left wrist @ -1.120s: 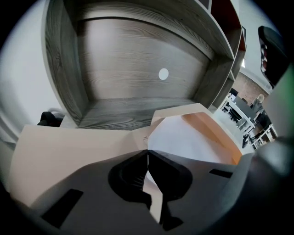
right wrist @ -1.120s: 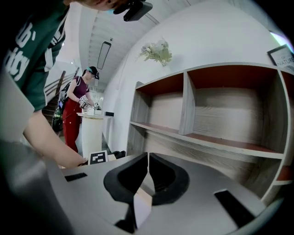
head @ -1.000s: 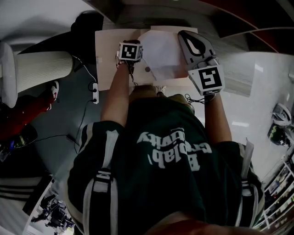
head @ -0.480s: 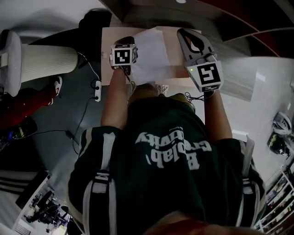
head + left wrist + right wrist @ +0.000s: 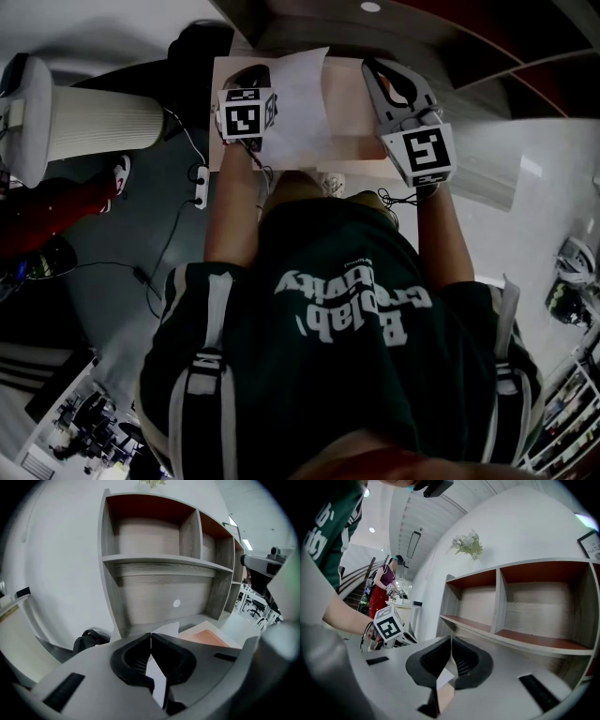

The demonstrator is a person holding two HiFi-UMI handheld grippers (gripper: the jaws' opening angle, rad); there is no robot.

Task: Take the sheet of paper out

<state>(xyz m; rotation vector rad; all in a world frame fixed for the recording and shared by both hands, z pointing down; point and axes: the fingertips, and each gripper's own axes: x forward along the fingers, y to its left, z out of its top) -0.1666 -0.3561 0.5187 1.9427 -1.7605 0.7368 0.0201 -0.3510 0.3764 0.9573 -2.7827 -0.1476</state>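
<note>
My left gripper (image 5: 253, 77) is shut on a white sheet of paper (image 5: 302, 101) and holds it raised above the small wooden table (image 5: 221, 70). In the left gripper view the sheet (image 5: 157, 680) runs between the closed jaws of that gripper (image 5: 151, 636). A tan folder (image 5: 362, 142) lies under the sheet's right side, and in the left gripper view the folder (image 5: 209, 637) shows beyond the jaws. My right gripper (image 5: 380, 75) is shut on a tan and white corner of the folder (image 5: 444, 688), seen between the jaws of the right gripper (image 5: 451, 641).
A grey shelf unit (image 5: 154, 559) with red-backed compartments stands right behind the table. Flowers (image 5: 468, 543) sit on top of it. A white ribbed cylinder (image 5: 94, 122) and a power strip (image 5: 197, 180) are on the floor at the left. A person in red (image 5: 387, 576) stands farther off.
My left gripper has risen and shifted left with the sheet, which has come up from lying flat on the folder. The right gripper has barely moved.
</note>
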